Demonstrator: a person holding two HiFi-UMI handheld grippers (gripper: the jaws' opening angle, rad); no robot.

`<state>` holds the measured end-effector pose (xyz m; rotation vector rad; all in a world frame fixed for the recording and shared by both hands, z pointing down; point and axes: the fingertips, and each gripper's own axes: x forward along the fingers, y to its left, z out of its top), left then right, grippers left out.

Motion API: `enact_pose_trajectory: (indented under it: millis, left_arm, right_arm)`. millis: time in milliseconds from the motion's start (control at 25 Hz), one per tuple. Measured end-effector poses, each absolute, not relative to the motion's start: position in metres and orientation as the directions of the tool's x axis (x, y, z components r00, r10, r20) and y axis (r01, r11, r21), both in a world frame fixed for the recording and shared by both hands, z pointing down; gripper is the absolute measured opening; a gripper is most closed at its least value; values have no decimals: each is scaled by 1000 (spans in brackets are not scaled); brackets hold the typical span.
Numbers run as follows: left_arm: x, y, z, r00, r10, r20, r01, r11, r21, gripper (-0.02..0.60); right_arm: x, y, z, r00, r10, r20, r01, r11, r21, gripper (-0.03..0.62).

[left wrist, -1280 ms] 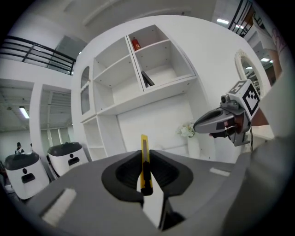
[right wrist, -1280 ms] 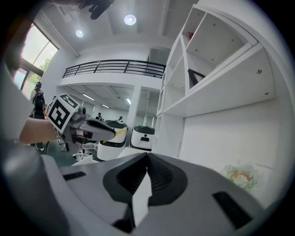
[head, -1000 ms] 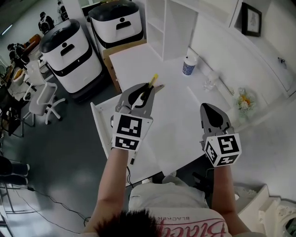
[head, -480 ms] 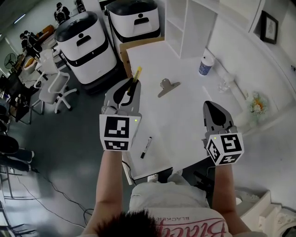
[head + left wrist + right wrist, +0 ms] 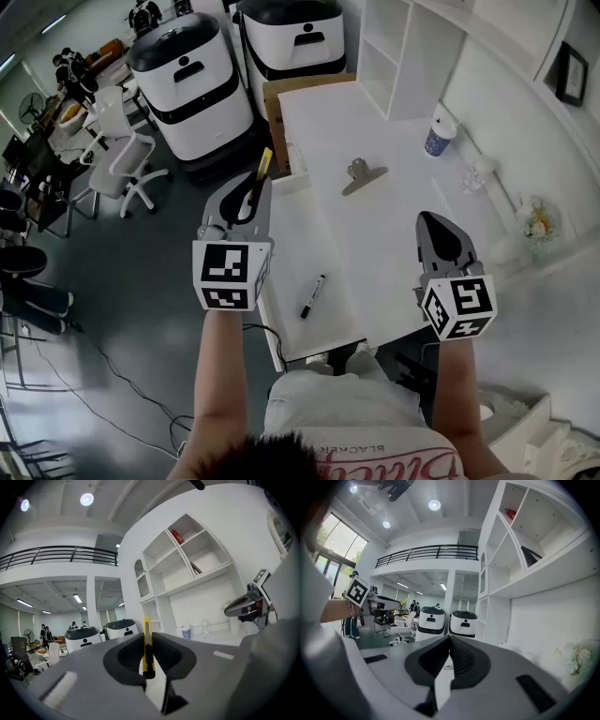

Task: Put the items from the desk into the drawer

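Left gripper [image 5: 253, 187] and utility knife [image 5: 265, 162], head view. A second ago I have these jaws over the middle of the counter [image 5: 394, 225], beside the binder clip [image 5: 362, 175]. Now the gripper sits toward the left of the frame, at the left edge of the open drawer [image 5: 295, 244], and the clip lies well apart on the counter at upper centre. The jaws stay narrow, clamped on the knife's dark lower body. I judge the carry to be nearly finished, with the release into the drawer next.

A black marker [image 5: 312, 295] already lies on the drawer floor, lower centre. The clip is the item I can still see waiting on the counter.

Knife, orientation. Its long axis continues the line of the jaws. In the head view it runs from the fingertips up and slightly right, with the yellow end toward the top of the frame, near the drawer's far left corner. In the left gripper view it stands as an upright yellow strip between the two pads.

Right gripper [image 5: 434, 225], lower right of the frame. Its jaws are together with nothing between them, and it hangs over the counter's near right part.
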<state>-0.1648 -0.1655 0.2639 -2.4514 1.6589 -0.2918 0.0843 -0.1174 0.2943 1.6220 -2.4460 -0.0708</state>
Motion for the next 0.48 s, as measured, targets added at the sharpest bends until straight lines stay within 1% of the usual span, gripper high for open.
enact_pose_trajectory:
  millis: [160,480]
  left_arm:
    - [-170,-168,289,369,-922,120,-894,-387,-227,61]
    - [-160,-168,374,381,-877,294,-876,-444,-189,61]
  right_arm:
    - [75,-116,305,-376,-910,173,-903,402,151,8]
    - [77,-115,338,-361,-900,245,-907,399,131,8]
